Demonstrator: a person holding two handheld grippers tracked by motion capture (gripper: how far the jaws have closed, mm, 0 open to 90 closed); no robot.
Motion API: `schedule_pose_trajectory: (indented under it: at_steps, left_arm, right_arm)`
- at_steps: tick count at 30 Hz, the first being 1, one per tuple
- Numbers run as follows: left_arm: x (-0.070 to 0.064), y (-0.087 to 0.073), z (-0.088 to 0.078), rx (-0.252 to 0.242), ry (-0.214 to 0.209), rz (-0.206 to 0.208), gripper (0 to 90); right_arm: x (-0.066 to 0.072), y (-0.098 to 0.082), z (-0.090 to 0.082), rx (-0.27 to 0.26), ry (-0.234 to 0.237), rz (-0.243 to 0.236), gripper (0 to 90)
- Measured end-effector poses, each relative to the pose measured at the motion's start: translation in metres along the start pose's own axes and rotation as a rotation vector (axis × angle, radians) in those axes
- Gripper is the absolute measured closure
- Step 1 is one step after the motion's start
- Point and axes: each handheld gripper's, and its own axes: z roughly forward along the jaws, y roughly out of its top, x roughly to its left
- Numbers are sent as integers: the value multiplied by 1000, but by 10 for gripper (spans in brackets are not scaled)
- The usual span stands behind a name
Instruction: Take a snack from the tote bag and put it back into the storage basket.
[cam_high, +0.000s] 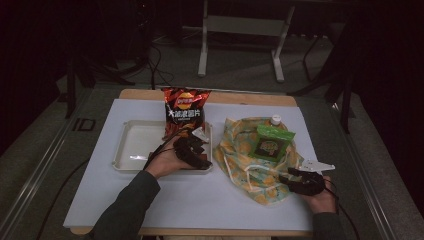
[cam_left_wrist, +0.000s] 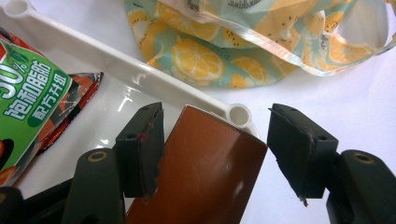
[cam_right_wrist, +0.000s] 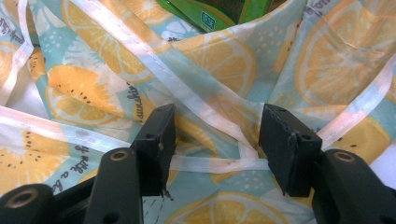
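Note:
A white tray (cam_high: 129, 152) lies left of centre, and a red chip bag (cam_high: 185, 112) rests on its far right side. My left gripper (cam_high: 197, 146) is at the tray's near right corner. In the left gripper view its jaws (cam_left_wrist: 215, 116) stand apart around a flat brown packet (cam_left_wrist: 205, 168). The left pad is against the packet's edge and the right pad is clear of it. My right gripper (cam_high: 289, 178) is at the near right edge of a lemon-print cloth bag (cam_high: 245, 162). It is open (cam_right_wrist: 217, 112), with the bag's white strap (cam_right_wrist: 215, 163) running between the pads.
A green pouch (cam_high: 271, 145) and a white-capped bottle (cam_high: 275, 119) sit in the cloth bag's mouth. The tray rim (cam_left_wrist: 140, 65) runs beside the lemon bag (cam_left_wrist: 201, 60). A snack bag's green panel (cam_left_wrist: 28, 88) lies in the tray. A white sheet (cam_high: 200, 200) covers the table.

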Motion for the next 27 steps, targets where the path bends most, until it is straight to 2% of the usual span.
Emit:
schedule_pose_trajectory:
  at_steps: [8,16,27]
  left_arm:
    - [-2,6,-4,-45,6,-12,358]
    - [-10,15,-5,-78,4,8,353]
    - [-19,29,-5,-136,1,7,358]
  right_arm:
    - [0,0,0,0,-1,1,458]
    - [0,0,0,0,-1,0,458]
    - [0,0,0,0,0,2,456]
